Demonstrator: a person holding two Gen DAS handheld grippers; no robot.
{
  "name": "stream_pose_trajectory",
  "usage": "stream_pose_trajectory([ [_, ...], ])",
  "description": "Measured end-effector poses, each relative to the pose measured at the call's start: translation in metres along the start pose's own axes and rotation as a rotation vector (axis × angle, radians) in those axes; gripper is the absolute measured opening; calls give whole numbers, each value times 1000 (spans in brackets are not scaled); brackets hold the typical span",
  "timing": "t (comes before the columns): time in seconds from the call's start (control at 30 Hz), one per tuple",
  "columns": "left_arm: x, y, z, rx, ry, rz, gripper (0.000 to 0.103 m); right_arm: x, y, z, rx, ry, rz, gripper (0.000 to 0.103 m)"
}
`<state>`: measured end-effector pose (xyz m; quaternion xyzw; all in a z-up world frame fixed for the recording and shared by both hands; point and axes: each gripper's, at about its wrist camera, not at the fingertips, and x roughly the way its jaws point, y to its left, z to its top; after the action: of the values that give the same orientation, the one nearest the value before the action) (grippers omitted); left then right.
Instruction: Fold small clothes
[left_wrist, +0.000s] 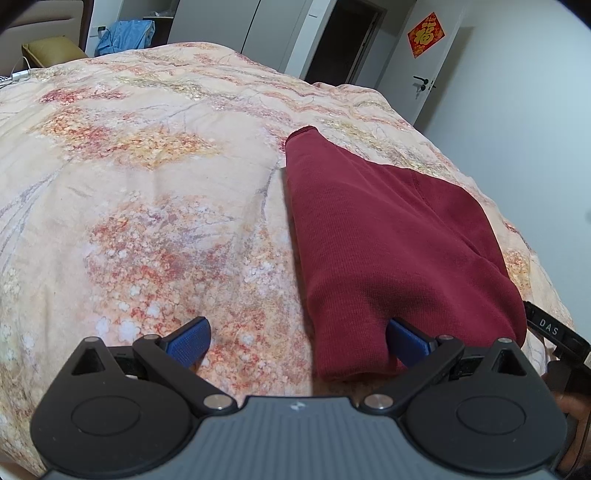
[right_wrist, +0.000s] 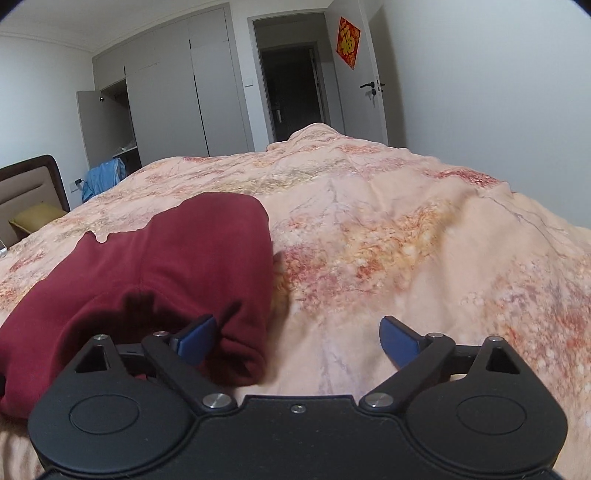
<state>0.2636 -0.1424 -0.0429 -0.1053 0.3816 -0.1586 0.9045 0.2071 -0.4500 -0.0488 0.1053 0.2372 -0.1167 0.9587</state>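
Observation:
A dark red knit garment lies folded into a long strip on the floral bedspread. My left gripper is open over the near left corner of the garment, its right blue pad touching the cloth and its left pad over the bedspread. In the right wrist view the same garment lies at the left. My right gripper is open at the garment's near right corner, its left pad on the cloth and its right pad over the bedspread.
The bed fills both views. A headboard and a yellow pillow are at the far left. A blue cloth hangs by the open wardrobe. A dark doorway and a white door stand beyond the bed.

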Motion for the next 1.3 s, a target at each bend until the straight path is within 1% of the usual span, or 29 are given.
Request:
stream_pose_trajectory([
  [0.17,0,0,0,1,-1,-2,103,-6,-2,14,39,-74,42,96],
  [0.3,0,1,0,-1,-1,-8,103,11,-5,34,54,-95,57,96],
  [0.37,0,2,0,-1,0,-9,103,27,-7,44,58,-73,88,89],
  [0.43,1,1,0,-1,2,-8,103,45,-7,53,62,-17,144,85],
  [0.5,0,2,0,-1,1,-8,103,59,-3,55,65,14,195,76],
  [0.53,1,2,0,0,0,-8,103,65,1,54,60,29,211,70],
  [0.57,1,2,0,0,-2,-9,103,69,4,52,51,40,226,66],
  [0.67,2,2,0,2,-1,-9,103,70,17,44,11,16,235,66],
  [0.7,2,2,0,4,0,-9,103,69,18,41,4,6,224,67],
  [0.8,4,3,0,11,1,-10,103,71,14,38,27,0,220,76],
  [0.87,4,3,0,14,-2,-11,103,73,5,37,74,9,238,87],
  [0.97,2,4,3,-5,-9,-20,103,77,-8,34,148,10,291,89],
  [1.03,-1,4,7,-20,-22,-22,103,76,-13,32,170,6,323,90],
  [1.1,-6,3,12,-36,-48,-35,103,75,-16,31,177,0,365,94],
  [1.17,-8,2,20,-54,-73,-64,103,74,-16,31,170,0,410,100],
  [1.2,-7,2,25,-60,-79,-78,103,74,-14,31,162,4,419,100],
  [1.23,-5,1,30,-63,-82,-83,103,74,-12,31,154,6,422,100],
  [1.3,3,-3,39,-57,-69,-59,103,74,-10,31,142,11,424,100],
])
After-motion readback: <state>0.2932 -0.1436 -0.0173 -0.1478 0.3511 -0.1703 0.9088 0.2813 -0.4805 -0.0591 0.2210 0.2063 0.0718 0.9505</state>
